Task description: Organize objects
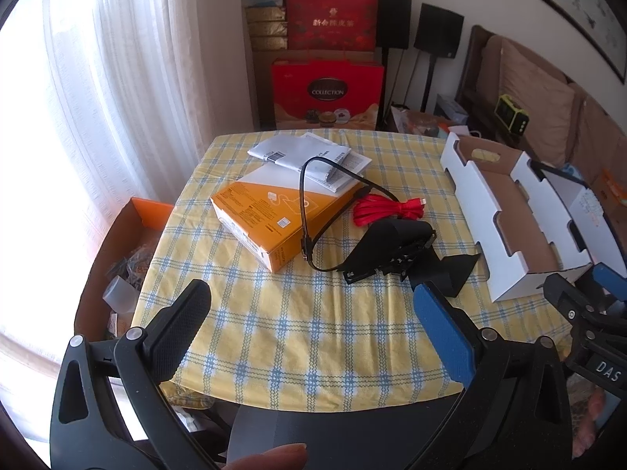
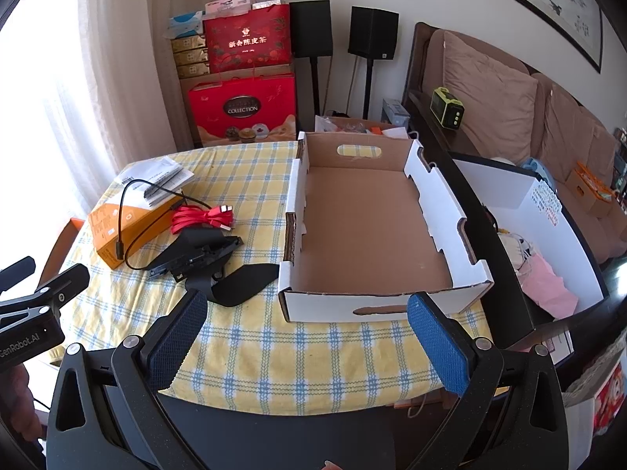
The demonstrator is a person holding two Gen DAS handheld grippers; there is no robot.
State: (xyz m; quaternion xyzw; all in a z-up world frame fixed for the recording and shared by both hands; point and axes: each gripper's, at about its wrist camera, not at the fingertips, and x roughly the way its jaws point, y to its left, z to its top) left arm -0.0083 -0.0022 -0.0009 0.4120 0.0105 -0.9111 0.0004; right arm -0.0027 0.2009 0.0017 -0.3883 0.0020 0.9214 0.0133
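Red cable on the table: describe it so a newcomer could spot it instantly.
On the yellow checked tablecloth, look left of the empty cardboard tray. The red cable lies bundled between the orange box and the black strap; it is the only flat, bright red coil, unlike the thin black cable.

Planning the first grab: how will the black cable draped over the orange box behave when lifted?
The black cable is thin and curves loosely, so probably floppy and light. It lies across the orange box near the red cable bundle, so its ends may drag or snag.
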